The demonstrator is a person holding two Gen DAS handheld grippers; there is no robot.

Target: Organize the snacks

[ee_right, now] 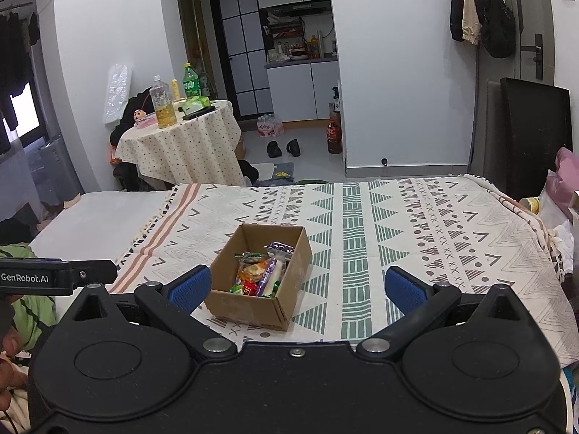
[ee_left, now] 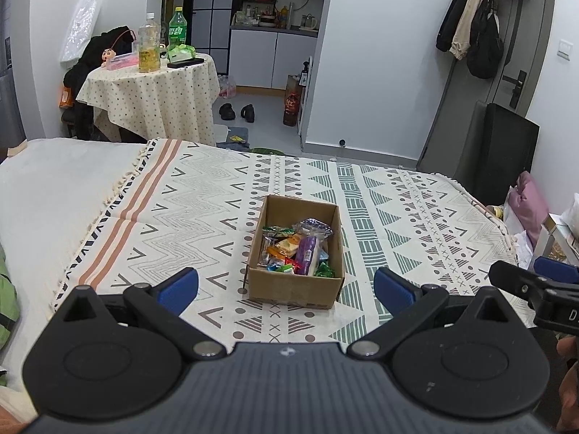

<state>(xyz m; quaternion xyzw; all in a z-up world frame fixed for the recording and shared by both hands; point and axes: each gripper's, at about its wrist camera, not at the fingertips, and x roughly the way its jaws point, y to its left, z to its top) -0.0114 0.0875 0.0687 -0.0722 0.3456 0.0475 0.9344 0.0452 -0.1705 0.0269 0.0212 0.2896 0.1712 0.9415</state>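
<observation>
Snacks boxed; both claws wide, empty.

A cardboard box is set on the patterned blanket spread over the bed, near the bed's middle. Wrapped snacks are piled inside it. Beyond the bed's far edge, a round cloth-covered bench carrying two bottles is placed to the left.

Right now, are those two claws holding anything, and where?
Nothing. The left claw and right claw both gape empty, short of the box of snacks.
</observation>
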